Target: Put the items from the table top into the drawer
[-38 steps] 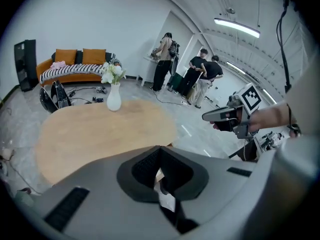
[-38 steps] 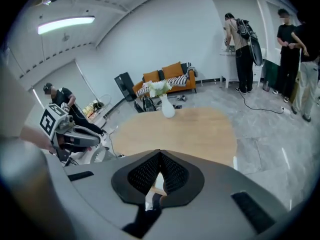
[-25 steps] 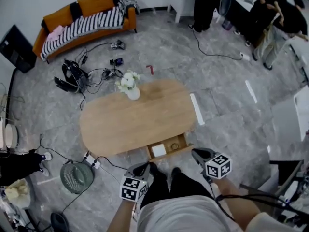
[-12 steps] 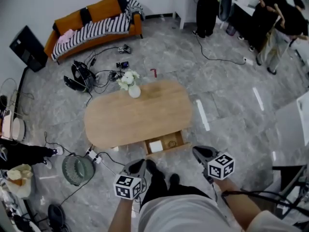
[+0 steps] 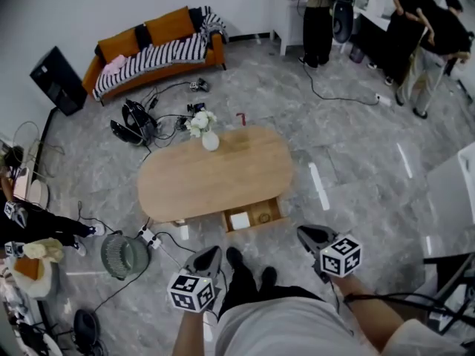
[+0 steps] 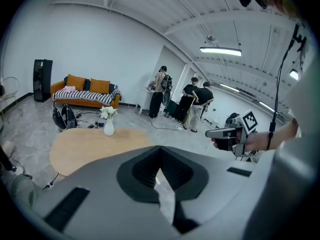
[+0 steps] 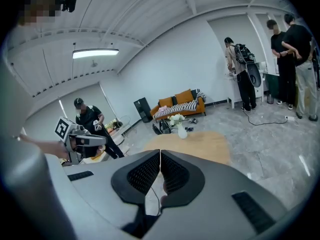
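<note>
The oval wooden table (image 5: 215, 175) carries only a white vase of flowers (image 5: 210, 139) at its far edge. On its near side a drawer (image 5: 254, 213) stands pulled out, with a white item (image 5: 240, 220) and a small round thing (image 5: 263, 217) inside. My left gripper (image 5: 208, 258) and right gripper (image 5: 312, 237) hang in front of my body, short of the table, both shut and empty. In the left gripper view the jaws (image 6: 159, 151) meet over the table (image 6: 90, 144). The right gripper's jaws (image 7: 160, 155) are also pressed together.
An orange sofa (image 5: 159, 39), a black speaker (image 5: 58, 80) and tangled cables (image 5: 159, 113) lie beyond the table. A floor fan (image 5: 125, 255) and a power strip (image 5: 148, 237) sit at the near left. People stand at the back right (image 5: 430, 35); another crouches at the left (image 5: 30, 225).
Both grippers have risen and drawn back from the table, which now looks smaller and farther off. Their jaws have stayed shut.
</note>
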`<action>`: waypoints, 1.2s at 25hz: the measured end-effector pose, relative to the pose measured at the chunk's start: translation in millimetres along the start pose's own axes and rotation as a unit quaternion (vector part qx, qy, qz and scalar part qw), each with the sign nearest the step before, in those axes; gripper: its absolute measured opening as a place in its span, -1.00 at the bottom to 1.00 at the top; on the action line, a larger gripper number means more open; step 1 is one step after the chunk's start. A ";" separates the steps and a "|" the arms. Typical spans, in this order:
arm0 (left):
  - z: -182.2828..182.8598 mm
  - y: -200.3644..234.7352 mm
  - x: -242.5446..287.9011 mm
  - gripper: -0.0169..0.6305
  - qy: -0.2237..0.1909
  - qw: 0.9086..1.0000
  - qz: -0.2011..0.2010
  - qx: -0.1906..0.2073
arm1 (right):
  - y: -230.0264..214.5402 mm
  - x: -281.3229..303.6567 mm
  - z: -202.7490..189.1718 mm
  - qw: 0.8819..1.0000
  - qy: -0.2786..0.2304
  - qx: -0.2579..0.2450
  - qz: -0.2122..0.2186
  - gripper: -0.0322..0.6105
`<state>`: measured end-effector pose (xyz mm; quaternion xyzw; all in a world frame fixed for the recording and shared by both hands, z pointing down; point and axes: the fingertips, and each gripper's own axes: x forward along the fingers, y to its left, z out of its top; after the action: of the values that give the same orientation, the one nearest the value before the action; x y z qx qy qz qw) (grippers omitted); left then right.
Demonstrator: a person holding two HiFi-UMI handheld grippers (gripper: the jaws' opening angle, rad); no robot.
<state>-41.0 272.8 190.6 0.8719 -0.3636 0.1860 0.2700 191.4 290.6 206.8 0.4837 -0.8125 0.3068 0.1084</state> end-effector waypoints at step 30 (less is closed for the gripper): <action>-15.7 3.9 -62.4 -0.95 0.005 0.999 -0.026 0.018 | 70.2 -28.0 16.2 0.997 -0.064 0.004 -0.039 -0.80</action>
<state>-87.4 313.2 171.7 0.8849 -0.3360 0.1894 0.2612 147.7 325.1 153.1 0.5341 -0.7972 0.2737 0.0660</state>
